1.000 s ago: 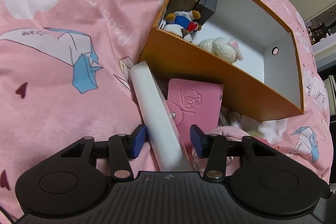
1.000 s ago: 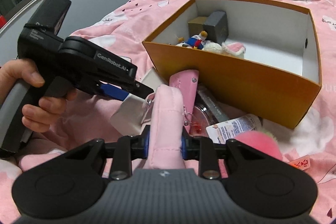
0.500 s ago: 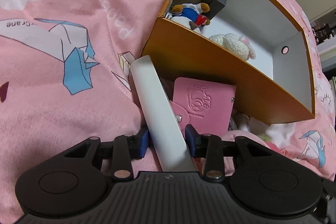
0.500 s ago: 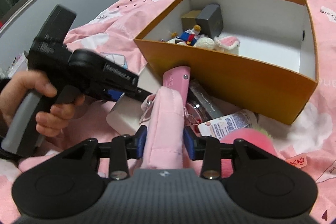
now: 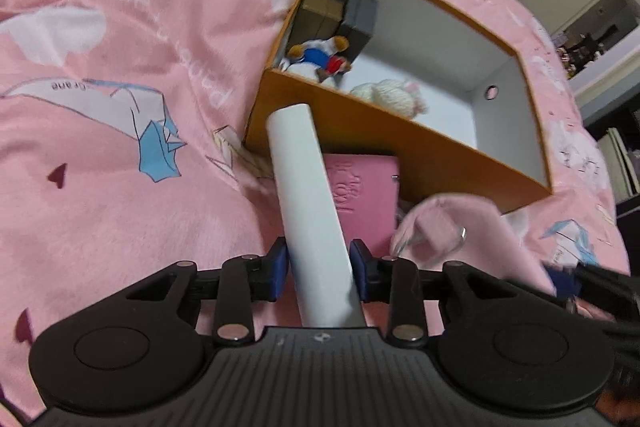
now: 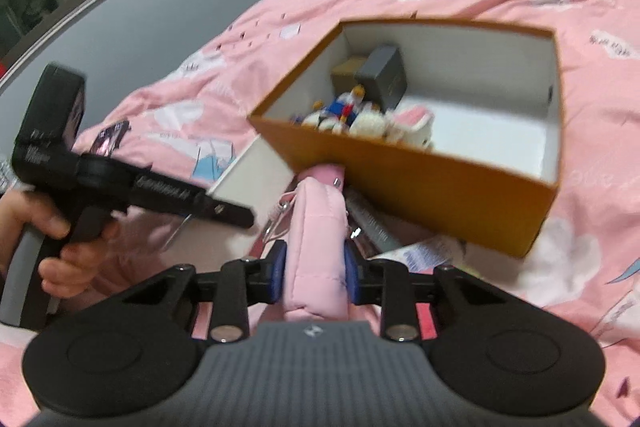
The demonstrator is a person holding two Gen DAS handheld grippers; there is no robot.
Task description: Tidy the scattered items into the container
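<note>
Orange box point(image 5: 404, 143): open, on the pink bed point(image 5: 120, 147), toys inside.
Left hand-held gripper point(image 5: 318, 273): jaws closing on white slab point(image 5: 308, 203).
Right hand-held gripper point(image 6: 314, 273): jaws closing, pinching pink pouch point(image 6: 316, 239).
In front of box: pink wallet point(image 5: 364, 195).

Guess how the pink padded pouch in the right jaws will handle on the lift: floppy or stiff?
Probably soft: the pink padded pouch looks quilted and pinches in between the closing jaws. Likely light. Its dangling ring could swing or snag.
</note>
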